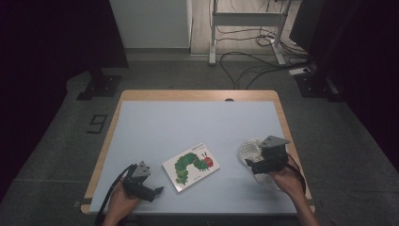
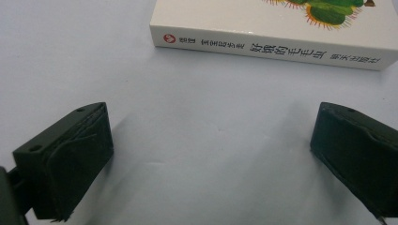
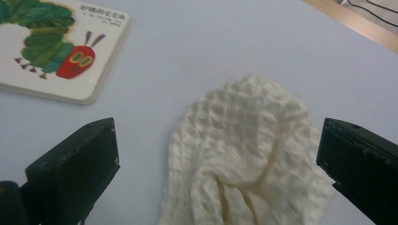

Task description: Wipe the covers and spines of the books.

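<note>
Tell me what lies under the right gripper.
A cream knitted cloth lies crumpled on the table below the open right gripper. Anything under its folds is covered.

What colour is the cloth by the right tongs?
Cream-white, waffle-textured cloth; clearest in the right gripper view.

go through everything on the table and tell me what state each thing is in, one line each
Caterpillar board book: closed, flat on the table, cover up, touched by neither tool.
Cream waffle-knit cloth: crumpled in a loose heap, lying free on the table.
Left tool: open, nothing between its jaws, pointed at the book's spine.
Right tool: open wide over the cloth, pads not pressing it.
</note>
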Tool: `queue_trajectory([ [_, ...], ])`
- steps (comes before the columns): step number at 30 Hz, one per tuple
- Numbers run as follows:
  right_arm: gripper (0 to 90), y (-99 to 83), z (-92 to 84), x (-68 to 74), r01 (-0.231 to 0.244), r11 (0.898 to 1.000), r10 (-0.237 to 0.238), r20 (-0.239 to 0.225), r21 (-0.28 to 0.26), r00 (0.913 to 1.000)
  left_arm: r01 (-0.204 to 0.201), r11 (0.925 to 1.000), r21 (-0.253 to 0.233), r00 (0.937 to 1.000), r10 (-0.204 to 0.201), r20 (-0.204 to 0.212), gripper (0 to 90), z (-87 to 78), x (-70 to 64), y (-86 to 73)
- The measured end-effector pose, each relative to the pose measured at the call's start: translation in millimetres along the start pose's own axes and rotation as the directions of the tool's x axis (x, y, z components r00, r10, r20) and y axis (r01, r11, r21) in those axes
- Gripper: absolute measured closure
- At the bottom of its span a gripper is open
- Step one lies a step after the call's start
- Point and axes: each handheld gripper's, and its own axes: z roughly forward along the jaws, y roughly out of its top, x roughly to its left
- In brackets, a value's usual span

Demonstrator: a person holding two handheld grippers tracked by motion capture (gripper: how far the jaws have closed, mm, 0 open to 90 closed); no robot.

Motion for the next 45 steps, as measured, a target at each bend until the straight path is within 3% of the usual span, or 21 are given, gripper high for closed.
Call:
queue_trajectory([
  [14, 1.0, 26.7, 24.8, 26.8, 0.068, 0.998, -0.069, -0.082, -0.007, 0.9942, -0.059, 0.9983, 0.002, 0.9972, 0.059, 0.046, 0.0, 16.5, -13.5, 18.9],
  [26, 1.1, 39.3, 50.3, 45.4, 0.092, 0.996, -0.090, -0.151, 0.005, 0.9845, -0.089, 0.9961, 0.003, 0.9937, 0.088, 0.070, 0.0, 23.6, -18.7, 27.0],
  [45, 1.2, 41.9, 90.9, 61.9, 0.103, 0.994, -0.094, -0.243, 0.025, 0.9656, -0.082, 0.9966, 0.004, 0.9947, 0.081, 0.063, 0.0, 28.6, -26.6, 32.1],
])
